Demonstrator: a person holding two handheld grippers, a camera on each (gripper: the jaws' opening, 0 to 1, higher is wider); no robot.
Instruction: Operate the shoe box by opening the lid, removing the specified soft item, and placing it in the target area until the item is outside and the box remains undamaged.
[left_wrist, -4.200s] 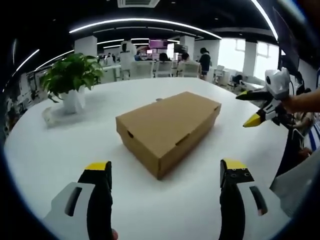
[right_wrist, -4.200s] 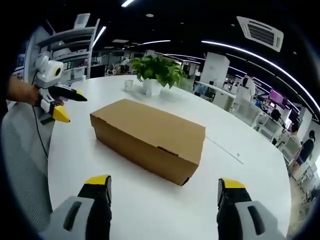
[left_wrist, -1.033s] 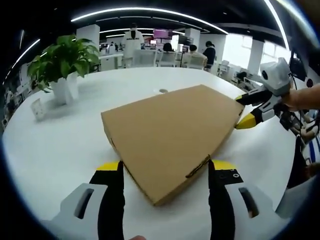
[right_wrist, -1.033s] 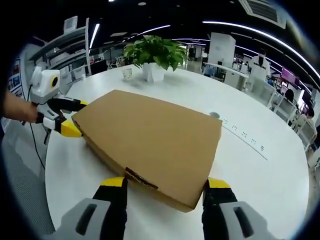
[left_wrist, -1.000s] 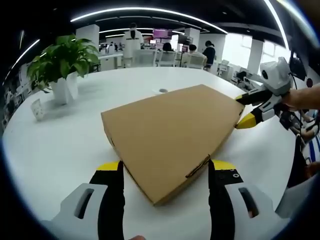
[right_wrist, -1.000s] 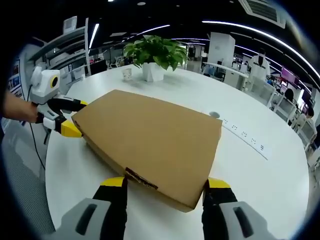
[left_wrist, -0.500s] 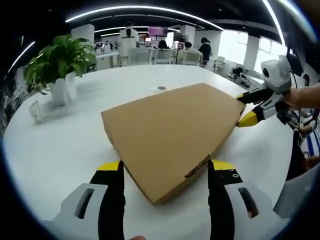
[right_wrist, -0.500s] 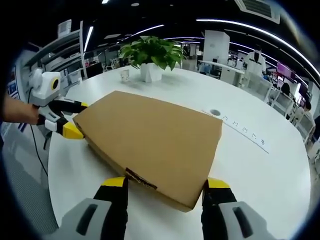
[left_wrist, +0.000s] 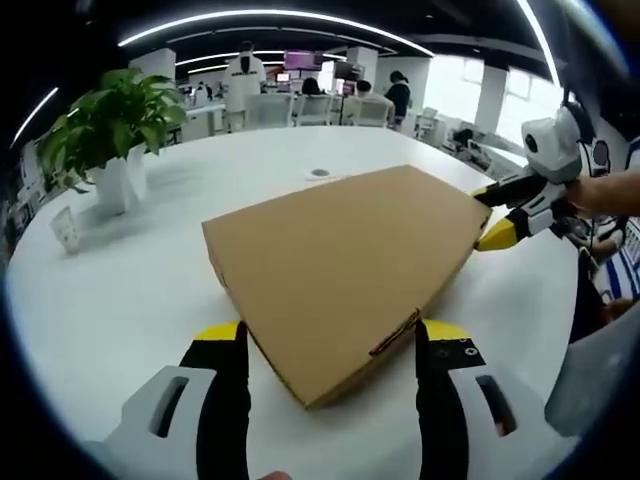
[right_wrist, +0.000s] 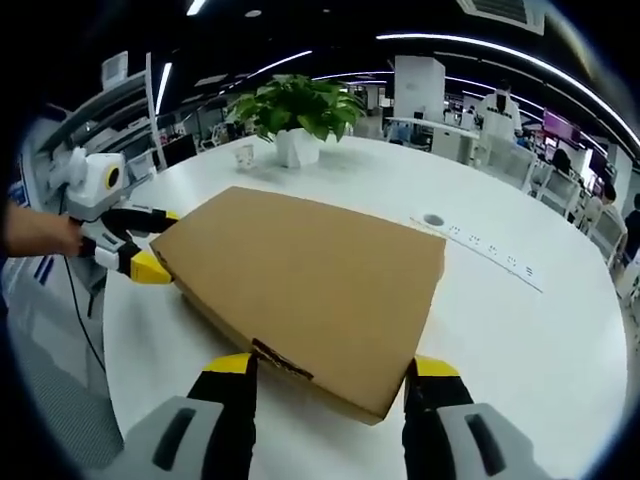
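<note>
Little has shifted over the last second: both grippers keep their places at opposite ends of the plain brown cardboard shoe box (left_wrist: 340, 260), and only the office behind drifts slightly with the cameras. Four seconds back the box lay well ahead of the jaws; now it sits between them.

In the left gripper view, the left gripper (left_wrist: 330, 335) has its yellow-tipped black jaws set apart, one on each side of the near corner of the box, close against the cardboard. Whether they actually press it cannot be told. The right gripper (left_wrist: 497, 215) comes in from the right, jaws parted around the far corner, a hand (left_wrist: 600, 190) behind it.

In the right gripper view, the box (right_wrist: 310, 285) rests on the round white counter (right_wrist: 520, 330), lid closed, with a small tab slot at its near edge. That gripper (right_wrist: 325, 368) straddles the near end, jaws spread. The other one (right_wrist: 150, 245) meets the far left corner.

A leafy green plant in a white pot (right_wrist: 295, 120) stands beyond the box on the counter.
</note>
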